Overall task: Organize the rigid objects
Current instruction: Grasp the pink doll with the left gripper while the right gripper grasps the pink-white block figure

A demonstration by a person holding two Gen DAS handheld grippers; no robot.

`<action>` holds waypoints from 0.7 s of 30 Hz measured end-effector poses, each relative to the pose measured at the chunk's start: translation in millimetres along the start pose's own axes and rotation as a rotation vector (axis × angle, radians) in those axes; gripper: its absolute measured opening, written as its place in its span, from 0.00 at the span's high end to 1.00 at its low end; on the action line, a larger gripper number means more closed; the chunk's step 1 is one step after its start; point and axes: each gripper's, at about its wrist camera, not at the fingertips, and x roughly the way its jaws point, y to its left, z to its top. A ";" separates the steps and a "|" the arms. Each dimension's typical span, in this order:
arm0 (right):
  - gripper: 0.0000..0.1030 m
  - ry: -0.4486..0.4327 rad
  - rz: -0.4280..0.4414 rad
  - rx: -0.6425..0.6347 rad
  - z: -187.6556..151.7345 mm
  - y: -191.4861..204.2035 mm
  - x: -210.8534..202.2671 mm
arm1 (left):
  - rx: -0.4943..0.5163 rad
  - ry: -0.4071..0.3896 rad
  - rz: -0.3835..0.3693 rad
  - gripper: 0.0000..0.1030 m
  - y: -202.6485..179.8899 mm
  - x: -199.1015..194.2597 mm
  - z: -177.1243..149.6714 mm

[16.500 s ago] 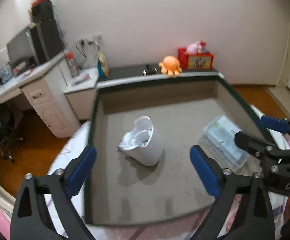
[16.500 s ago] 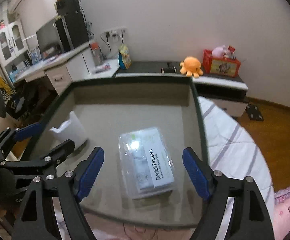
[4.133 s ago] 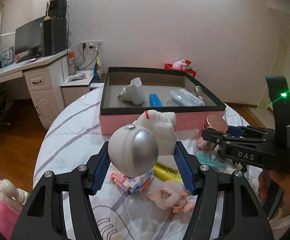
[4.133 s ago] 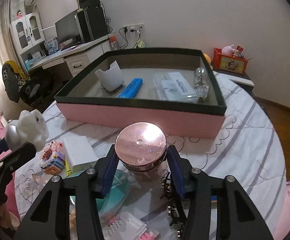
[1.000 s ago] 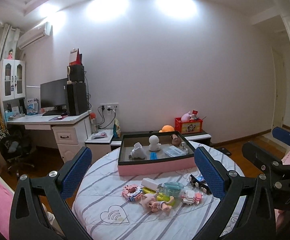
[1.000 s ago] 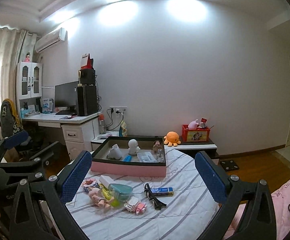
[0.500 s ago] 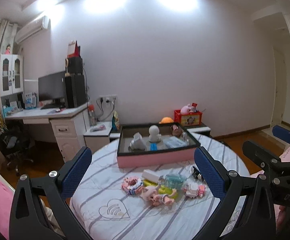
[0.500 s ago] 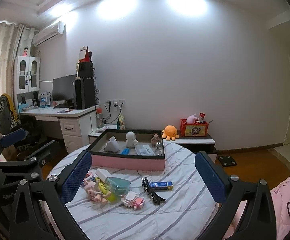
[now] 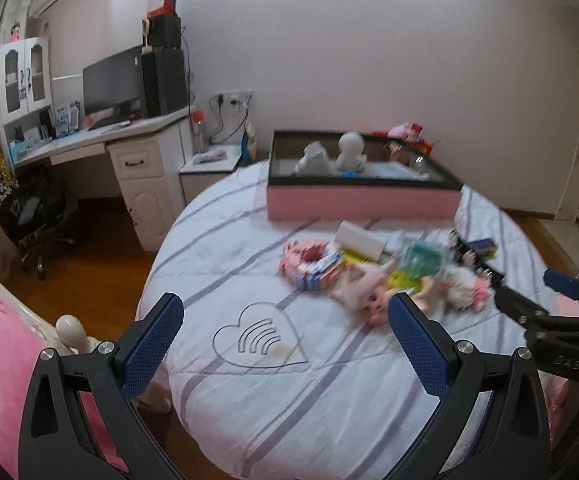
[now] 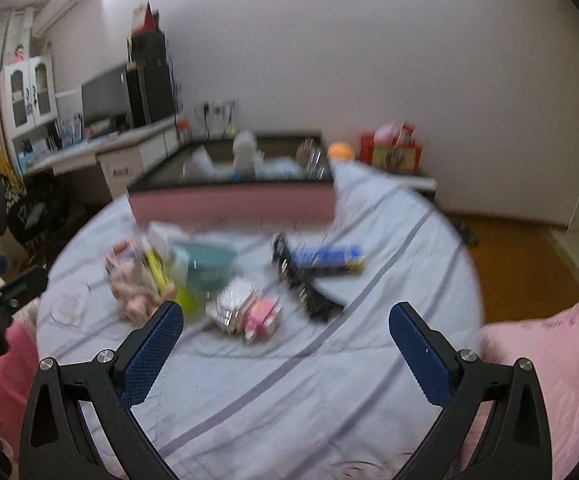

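A pink box with a dark rim [image 9: 363,202] stands at the far side of the round striped table [image 9: 249,380]. It holds a white cup [image 9: 311,160], a white round-headed figure [image 9: 351,152] and other items. It also shows in the right wrist view [image 10: 233,202]. Loose things lie before it: a doll [image 9: 363,288], a teal bowl [image 10: 209,266], a blue box [image 10: 327,258], a black comb [image 10: 299,280], pink blocks [image 10: 249,310]. My left gripper [image 9: 285,336] is open and empty above the table's near side. My right gripper [image 10: 285,340] is open and empty too.
A white desk with a monitor and speakers [image 9: 129,92] stands at the left, with a black chair [image 9: 29,208] beside it. A pink bed edge [image 10: 545,364] lies at the right. An orange plush [image 10: 341,151] and a red box [image 10: 395,154] sit on a low cabinet behind the table.
Both grippers have dropped and tilted down toward the table since half a second ago. The table and its objects now loom larger, with motion blur. Both stay open and empty.
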 end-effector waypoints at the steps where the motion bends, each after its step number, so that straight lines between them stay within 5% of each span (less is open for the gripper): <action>1: 0.00 0.028 0.012 0.007 -1.9 2.1 9.3 | 0.003 0.008 0.004 0.00 1.2 3.9 -1.3; 6: 0.01 0.101 0.068 0.029 -1.3 8.5 35.2 | -0.006 0.036 0.005 0.00 6.6 14.5 -4.4; 10: 0.17 0.144 0.112 0.043 4.0 9.7 49.2 | -0.018 0.058 -0.015 0.00 7.7 22.0 -5.0; 13: 0.39 0.154 0.104 0.023 5.9 11.1 55.5 | -0.022 0.071 -0.035 0.00 3.6 26.4 -4.5; 21: 0.41 0.137 0.069 -0.002 -4.4 -8.2 36.4 | -0.013 0.106 -0.109 0.00 -22.4 43.0 -3.4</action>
